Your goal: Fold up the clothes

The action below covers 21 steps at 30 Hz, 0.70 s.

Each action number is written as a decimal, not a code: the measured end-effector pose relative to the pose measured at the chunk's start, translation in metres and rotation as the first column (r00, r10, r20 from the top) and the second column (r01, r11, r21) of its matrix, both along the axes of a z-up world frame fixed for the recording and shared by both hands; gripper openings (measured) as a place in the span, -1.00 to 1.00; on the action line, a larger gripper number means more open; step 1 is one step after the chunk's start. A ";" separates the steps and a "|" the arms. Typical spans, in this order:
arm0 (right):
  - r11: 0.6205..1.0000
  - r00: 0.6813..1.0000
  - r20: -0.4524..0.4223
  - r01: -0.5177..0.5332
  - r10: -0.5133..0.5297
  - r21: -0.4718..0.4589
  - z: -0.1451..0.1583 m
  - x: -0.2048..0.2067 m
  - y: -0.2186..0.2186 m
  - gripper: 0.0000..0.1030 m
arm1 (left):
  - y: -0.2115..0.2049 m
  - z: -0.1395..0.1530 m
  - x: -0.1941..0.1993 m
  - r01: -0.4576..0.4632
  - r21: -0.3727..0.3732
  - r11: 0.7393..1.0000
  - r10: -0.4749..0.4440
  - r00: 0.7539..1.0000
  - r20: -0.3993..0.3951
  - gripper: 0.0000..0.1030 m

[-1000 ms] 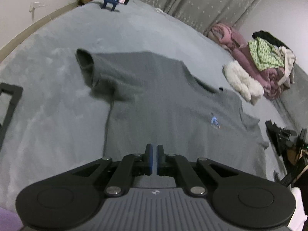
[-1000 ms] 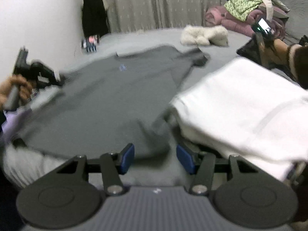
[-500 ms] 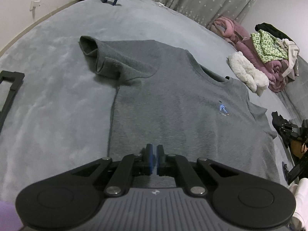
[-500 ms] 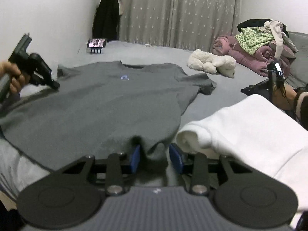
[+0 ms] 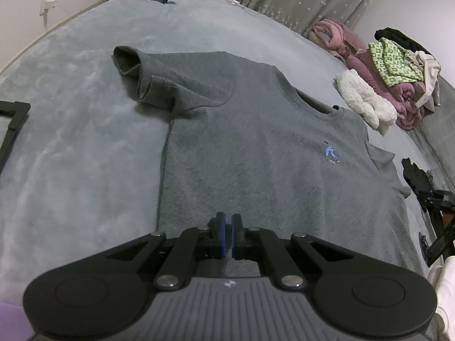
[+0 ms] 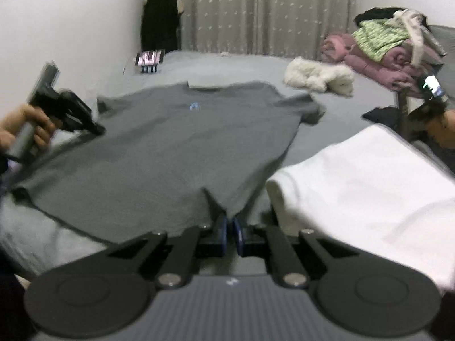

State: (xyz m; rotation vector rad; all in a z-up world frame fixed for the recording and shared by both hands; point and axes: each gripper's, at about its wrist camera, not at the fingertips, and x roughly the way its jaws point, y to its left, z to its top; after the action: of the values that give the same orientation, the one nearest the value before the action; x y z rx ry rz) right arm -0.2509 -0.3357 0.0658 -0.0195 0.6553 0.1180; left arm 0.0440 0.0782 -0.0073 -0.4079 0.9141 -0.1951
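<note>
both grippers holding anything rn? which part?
Both hold the grey T-shirt by its bottom hem: left gripper and right gripper each pinch a hem corner.

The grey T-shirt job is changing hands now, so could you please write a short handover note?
Left gripper: jaws shut on the hem of the grey T-shirt.
Right gripper: jaws shut on the hem at the other corner.
The shirt lies front up on the bed, one sleeve bunched. A white garment lies beside it.
Done: hem gripped. Left: every fold.
</note>
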 end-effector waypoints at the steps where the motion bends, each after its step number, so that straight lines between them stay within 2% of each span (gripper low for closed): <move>1: 1.000 1.000 0.005 0.009 -0.009 0.010 0.008 -0.008 0.000 -0.88 | 0.000 0.000 0.000 0.000 0.001 1.000 0.000 1.000 -0.001 -0.97; 4: 0.999 0.999 -0.009 0.042 -0.042 -0.008 0.016 -0.016 0.000 -0.93 | -0.001 -0.001 0.001 0.001 0.004 1.000 -0.001 1.000 -0.004 -0.97; 7: 0.993 0.993 -0.063 0.095 -0.099 -0.067 -0.004 -0.001 0.000 -0.93 | -0.001 -0.002 0.001 0.003 0.005 1.000 -0.003 1.000 -0.005 -0.96; 9: 0.994 0.990 -0.090 0.100 -0.104 -0.054 -0.016 0.007 0.000 -0.86 | 0.002 -0.003 0.000 -0.002 -0.005 1.000 0.002 1.000 -0.009 -0.96; 11: 0.995 0.990 -0.107 0.095 -0.096 -0.015 -0.021 0.009 -0.002 -0.43 | 0.005 -0.002 -0.001 -0.007 -0.013 1.000 0.007 1.000 -0.015 -0.96; 12: 0.995 0.989 -0.111 0.099 -0.099 -0.005 -0.023 0.010 -0.004 0.01 | 0.007 -0.001 -0.002 -0.011 -0.012 1.000 0.011 1.000 -0.018 -0.96; 13: 0.993 0.988 -0.107 0.115 -0.115 -0.009 -0.025 0.008 -0.007 0.07 | 0.007 0.001 -0.003 -0.014 -0.007 1.000 0.013 1.000 -0.018 -0.96; 15: 0.990 0.985 -0.103 0.142 -0.139 0.015 -0.029 0.007 -0.016 0.06 | 0.006 0.007 -0.006 -0.016 0.022 1.000 0.016 1.000 0.001 -0.95; 18: 0.986 0.990 -0.077 0.125 -0.117 0.112 -0.035 0.010 -0.028 -0.03 | 0.005 0.007 -0.006 -0.018 0.046 0.999 0.018 1.000 0.008 -0.92; 20: 0.981 0.988 -0.094 0.136 -0.123 0.140 -0.045 0.020 -0.030 -0.44 | 0.006 0.003 -0.004 -0.018 0.031 0.999 0.018 1.000 -0.008 -0.90; 21: 0.980 0.988 -0.096 0.135 -0.121 0.148 -0.048 0.022 -0.029 -0.88 | 0.006 0.001 -0.004 -0.019 0.026 0.999 0.019 1.000 -0.013 -0.90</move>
State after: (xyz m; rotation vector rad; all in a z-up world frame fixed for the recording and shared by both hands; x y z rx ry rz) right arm -0.2289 -0.3647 0.0177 0.1774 0.7312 0.0450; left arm 0.0403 0.0843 -0.0064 -0.3941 0.9242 -0.1634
